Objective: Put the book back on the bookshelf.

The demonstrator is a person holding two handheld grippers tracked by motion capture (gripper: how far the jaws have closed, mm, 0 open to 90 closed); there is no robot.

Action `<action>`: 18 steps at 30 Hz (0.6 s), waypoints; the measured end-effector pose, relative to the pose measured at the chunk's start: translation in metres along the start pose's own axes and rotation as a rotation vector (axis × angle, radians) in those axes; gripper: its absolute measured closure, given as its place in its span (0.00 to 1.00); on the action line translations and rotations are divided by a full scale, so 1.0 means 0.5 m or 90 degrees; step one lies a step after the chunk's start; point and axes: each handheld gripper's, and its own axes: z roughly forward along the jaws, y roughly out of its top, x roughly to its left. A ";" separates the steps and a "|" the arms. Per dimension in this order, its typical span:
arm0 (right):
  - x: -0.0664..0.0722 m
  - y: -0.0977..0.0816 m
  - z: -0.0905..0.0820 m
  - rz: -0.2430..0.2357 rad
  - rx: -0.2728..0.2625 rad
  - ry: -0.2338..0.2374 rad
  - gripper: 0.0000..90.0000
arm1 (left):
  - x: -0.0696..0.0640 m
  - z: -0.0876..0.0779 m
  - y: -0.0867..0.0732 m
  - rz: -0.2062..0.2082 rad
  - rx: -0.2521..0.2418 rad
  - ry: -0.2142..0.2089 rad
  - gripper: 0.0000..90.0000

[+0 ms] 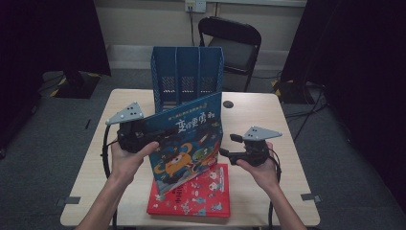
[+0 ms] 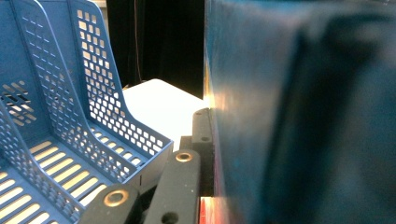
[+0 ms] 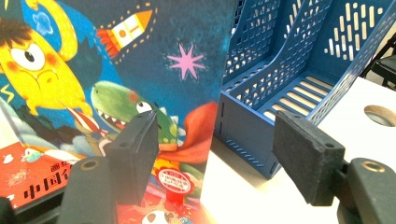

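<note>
The left claw (image 1: 143, 136) is clamped on the blue book (image 1: 189, 139), tilted up in the middle of the frame just below the blue file rack (image 1: 187, 76), while the right claw (image 1: 229, 152) waits with jaws apart at the book's right edge.

Black folding chair (image 1: 233, 45) behind table (image 1: 268, 112).

book (image 1: 189, 139) before file rack (image 1: 187, 72), on table (image 1: 268, 115)

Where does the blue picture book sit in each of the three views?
High view: blue picture book centre, tilted, in the left gripper.
Left gripper view: its dark cover at right.
Right gripper view: at left.
Shared landmark: blue file rack behind it.
</note>
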 end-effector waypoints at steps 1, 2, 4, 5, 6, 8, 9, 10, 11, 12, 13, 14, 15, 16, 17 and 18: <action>0.000 0.000 0.001 0.000 0.000 -0.001 0.35 | 0.000 -0.001 0.004 0.003 0.002 0.001 0.93; 0.000 0.000 0.002 0.000 0.000 -0.002 0.35 | -0.001 0.000 0.005 0.004 0.002 0.001 0.93; -0.001 -0.001 0.003 0.000 -0.002 -0.003 0.35 | -0.001 0.001 0.011 0.011 0.009 -0.001 0.93; -0.001 -0.002 0.003 0.001 -0.005 -0.002 0.34 | -0.003 0.001 0.013 0.011 0.008 -0.002 0.93; -0.002 -0.002 0.003 0.002 -0.006 -0.003 0.34 | -0.003 0.001 0.016 0.014 0.012 0.000 0.93; -0.003 -0.003 0.003 0.004 -0.006 -0.005 0.34 | -0.004 0.002 0.022 0.017 0.011 0.001 0.93; -0.004 -0.003 0.003 0.004 -0.007 -0.003 0.34 | -0.004 0.002 0.024 0.018 0.011 0.003 0.93; -0.004 -0.004 0.003 0.004 -0.007 -0.004 0.34 | -0.003 0.002 0.026 0.017 0.010 0.004 0.93; -0.004 -0.004 0.003 0.004 -0.006 -0.005 0.34 | -0.002 0.002 0.028 0.017 0.009 0.006 0.93; -0.004 -0.005 0.003 0.004 -0.004 -0.005 0.34 | -0.001 0.002 0.029 0.017 0.008 0.007 0.93; -0.005 -0.006 0.003 0.006 -0.004 -0.005 0.34 | 0.001 0.001 0.031 0.016 0.009 0.006 0.93; -0.006 -0.006 0.003 0.005 -0.003 -0.007 0.34 | 0.002 0.000 0.032 0.017 0.008 0.009 0.93; -0.007 -0.007 0.003 0.006 -0.002 -0.006 0.34 | 0.003 0.000 0.034 0.017 0.009 0.009 0.93; -0.008 -0.007 0.003 0.008 0.000 -0.006 0.34 | 0.005 -0.001 0.036 0.015 0.007 0.011 0.93; -0.008 -0.007 0.003 0.008 0.000 -0.006 0.34 | 0.005 -0.001 0.036 0.015 0.007 0.011 0.93; -0.009 -0.008 0.004 0.009 -0.002 -0.007 0.34 | 0.007 -0.003 0.038 0.016 0.007 0.013 0.93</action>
